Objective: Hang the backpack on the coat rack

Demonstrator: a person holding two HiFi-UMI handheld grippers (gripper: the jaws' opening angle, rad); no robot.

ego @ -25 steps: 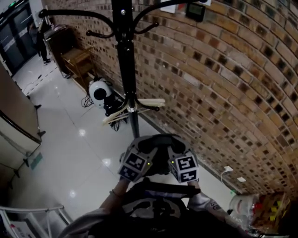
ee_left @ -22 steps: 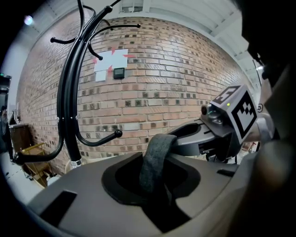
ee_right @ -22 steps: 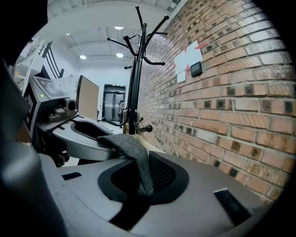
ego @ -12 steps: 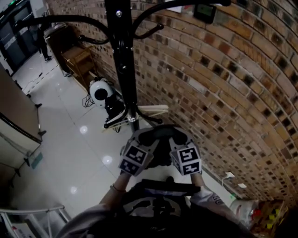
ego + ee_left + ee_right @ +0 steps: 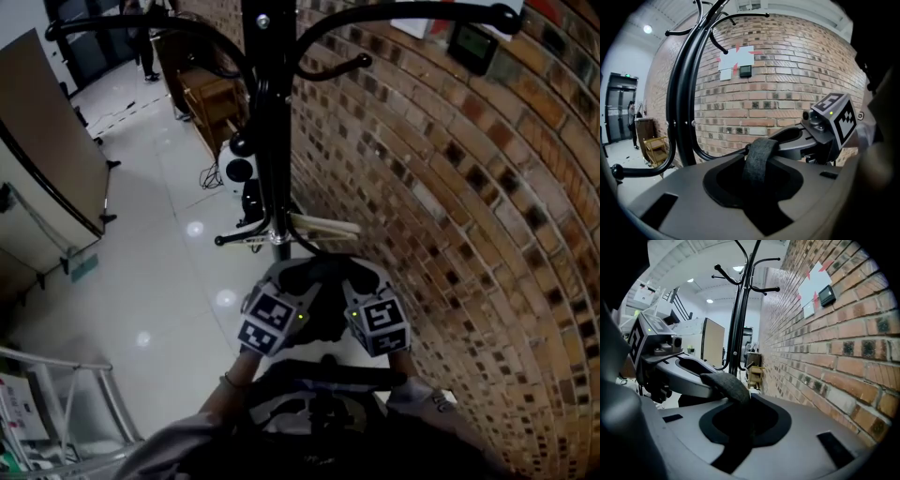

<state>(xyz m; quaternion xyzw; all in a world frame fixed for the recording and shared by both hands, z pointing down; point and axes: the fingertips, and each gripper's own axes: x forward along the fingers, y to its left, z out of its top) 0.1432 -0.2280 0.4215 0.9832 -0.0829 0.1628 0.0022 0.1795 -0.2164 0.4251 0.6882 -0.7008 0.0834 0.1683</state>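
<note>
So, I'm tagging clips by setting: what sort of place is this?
Likely an office or lab corridor: a brick wall, a glossy white floor, and a black coat rack standing beside the wall.

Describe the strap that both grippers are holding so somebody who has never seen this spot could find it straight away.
Find the red brick wall and the tall black metal coat rack before it. Near its pole the left gripper and right gripper meet, both shut on a dark grey woven carry loop. It is the only soft fabric band among smooth grey plastic parts.
</note>
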